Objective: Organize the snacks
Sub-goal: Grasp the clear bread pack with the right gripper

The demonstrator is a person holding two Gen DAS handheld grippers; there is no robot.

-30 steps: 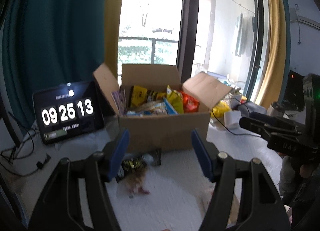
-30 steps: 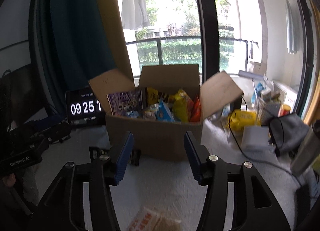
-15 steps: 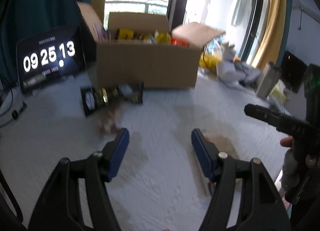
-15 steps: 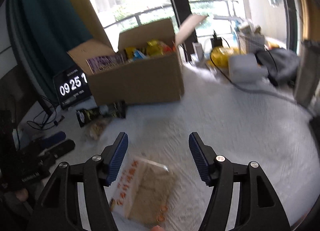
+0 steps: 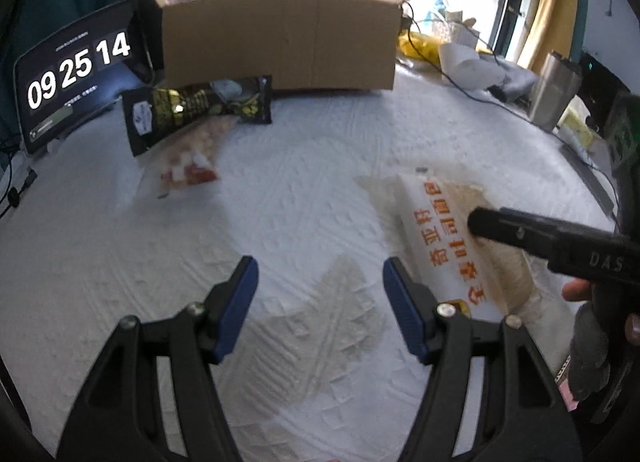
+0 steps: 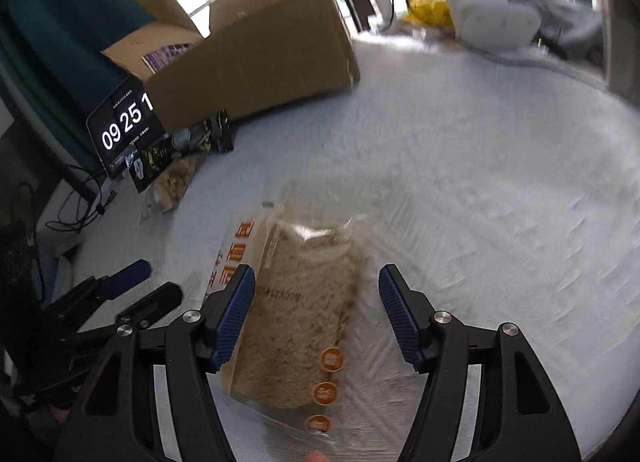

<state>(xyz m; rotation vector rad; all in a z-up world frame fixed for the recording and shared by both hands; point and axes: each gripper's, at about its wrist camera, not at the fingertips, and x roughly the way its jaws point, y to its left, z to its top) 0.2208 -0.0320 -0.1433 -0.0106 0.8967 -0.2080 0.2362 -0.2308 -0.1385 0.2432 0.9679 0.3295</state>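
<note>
Snacks are mostly sitting boxed (image 5: 280, 49); bread pack (image 6: 296, 310), black packet (image 5: 192, 109) are waiting while right claw (image 6: 316, 314), jaws just widening, is straddling bread.

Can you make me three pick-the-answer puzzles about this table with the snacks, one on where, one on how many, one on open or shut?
1. Where is the black snack packet?
A. in front of the brown cardboard box
B. on top of the box
C. between the blue fingers

2. How many snack packs lie loose on the white cloth?
A. one
B. three
C. six

3. The right gripper over the clear bread pack with orange writing is:
A. shut on it
B. open
C. holding the box

Answers: 1 A, it lies at the box's foot. 2 B, black, pale and bread packs. 3 B, its pads stand apart, not pressing the pack.
</note>
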